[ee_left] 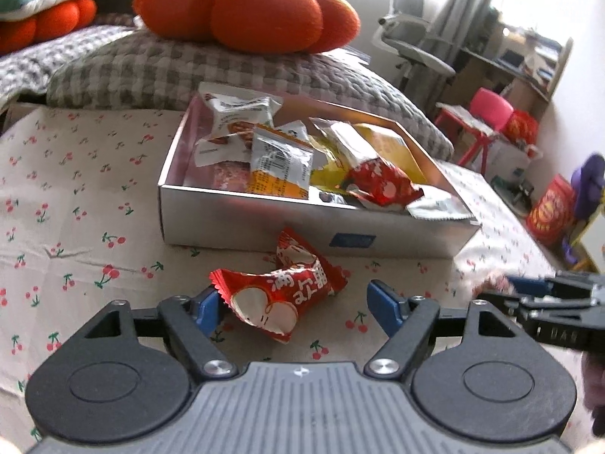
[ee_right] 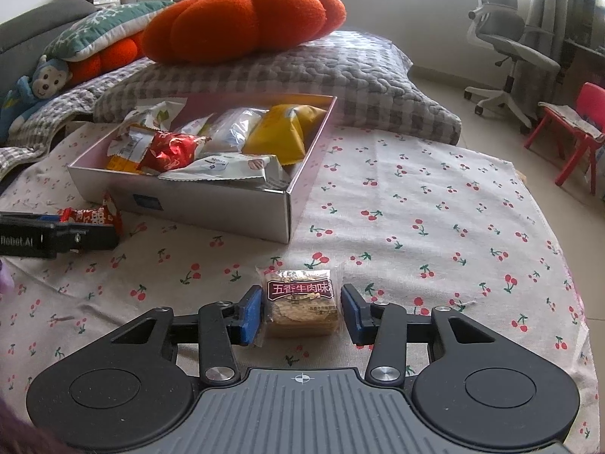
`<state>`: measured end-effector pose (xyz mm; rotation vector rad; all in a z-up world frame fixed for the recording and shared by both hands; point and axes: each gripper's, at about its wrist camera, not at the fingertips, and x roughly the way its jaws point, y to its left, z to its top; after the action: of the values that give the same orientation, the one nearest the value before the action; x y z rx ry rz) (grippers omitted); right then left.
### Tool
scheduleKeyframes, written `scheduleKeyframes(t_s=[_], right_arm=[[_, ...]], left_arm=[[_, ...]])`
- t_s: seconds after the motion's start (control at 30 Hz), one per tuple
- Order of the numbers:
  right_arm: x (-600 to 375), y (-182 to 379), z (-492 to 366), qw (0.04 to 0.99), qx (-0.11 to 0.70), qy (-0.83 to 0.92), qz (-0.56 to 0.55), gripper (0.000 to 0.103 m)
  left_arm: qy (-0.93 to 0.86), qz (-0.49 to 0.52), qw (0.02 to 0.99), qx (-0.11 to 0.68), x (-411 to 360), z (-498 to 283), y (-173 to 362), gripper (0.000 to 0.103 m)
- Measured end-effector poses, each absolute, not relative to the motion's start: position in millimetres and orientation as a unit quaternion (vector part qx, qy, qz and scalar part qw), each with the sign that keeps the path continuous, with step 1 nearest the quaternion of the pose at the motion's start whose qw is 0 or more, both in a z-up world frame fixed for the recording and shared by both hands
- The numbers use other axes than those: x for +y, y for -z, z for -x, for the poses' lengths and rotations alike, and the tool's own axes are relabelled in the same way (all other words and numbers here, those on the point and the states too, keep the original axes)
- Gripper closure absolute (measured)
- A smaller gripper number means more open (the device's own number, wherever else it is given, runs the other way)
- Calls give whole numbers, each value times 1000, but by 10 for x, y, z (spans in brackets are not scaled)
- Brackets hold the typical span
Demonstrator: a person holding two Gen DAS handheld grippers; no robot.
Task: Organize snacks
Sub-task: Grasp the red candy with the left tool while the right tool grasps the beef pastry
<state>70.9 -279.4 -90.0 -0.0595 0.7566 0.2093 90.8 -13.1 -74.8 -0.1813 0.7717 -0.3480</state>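
A silver cardboard box (ee_left: pixel 264 223) (ee_right: pixel 211 204) on the cherry-print cloth holds several snack packets. A red snack packet (ee_left: pixel 280 295) lies on the cloth in front of the box, between the open blue fingers of my left gripper (ee_left: pixel 295 302); the left finger touches its edge. It also shows in the right wrist view (ee_right: pixel 94 217). A brown biscuit packet (ee_right: pixel 302 302) lies between the open fingers of my right gripper (ee_right: pixel 302 314), with small gaps on both sides. The right gripper shows at the right edge of the left wrist view (ee_left: pixel 499 287).
A checked quilt (ee_right: pixel 302 72) with an orange pumpkin cushion (ee_right: pixel 242 15) lies behind the box. An office chair (ee_right: pixel 503 38) and a red child's chair (ee_right: pixel 578 128) stand on the floor to the right. The cloth's edge (ee_right: pixel 548 227) runs along the right.
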Motion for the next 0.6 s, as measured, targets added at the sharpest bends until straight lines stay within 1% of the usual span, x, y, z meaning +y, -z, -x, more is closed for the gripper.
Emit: scheduleKeyframes(t_s=[0.07, 0.2, 0.23, 0.3, 0.6], right_arm=[[-2793, 899, -709, 923, 369, -102, 29, 60], [-2789, 898, -705, 923, 370, -105, 28, 61], [-2787, 894, -703, 923, 370, -105, 28, 61], [-2780, 877, -701, 923, 369, -106, 25, 61], [-2756, 796, -705, 922, 370, -111, 22, 63]], left_arm=[[160, 103, 907, 375, -100, -917, 744, 37], [144, 136, 903, 380, -18, -924, 738, 55], [144, 143, 902, 381, 2, -930, 740, 56], [148, 160, 896, 388, 42, -945, 745, 64], [149, 159, 889, 403, 45, -922, 681, 66]])
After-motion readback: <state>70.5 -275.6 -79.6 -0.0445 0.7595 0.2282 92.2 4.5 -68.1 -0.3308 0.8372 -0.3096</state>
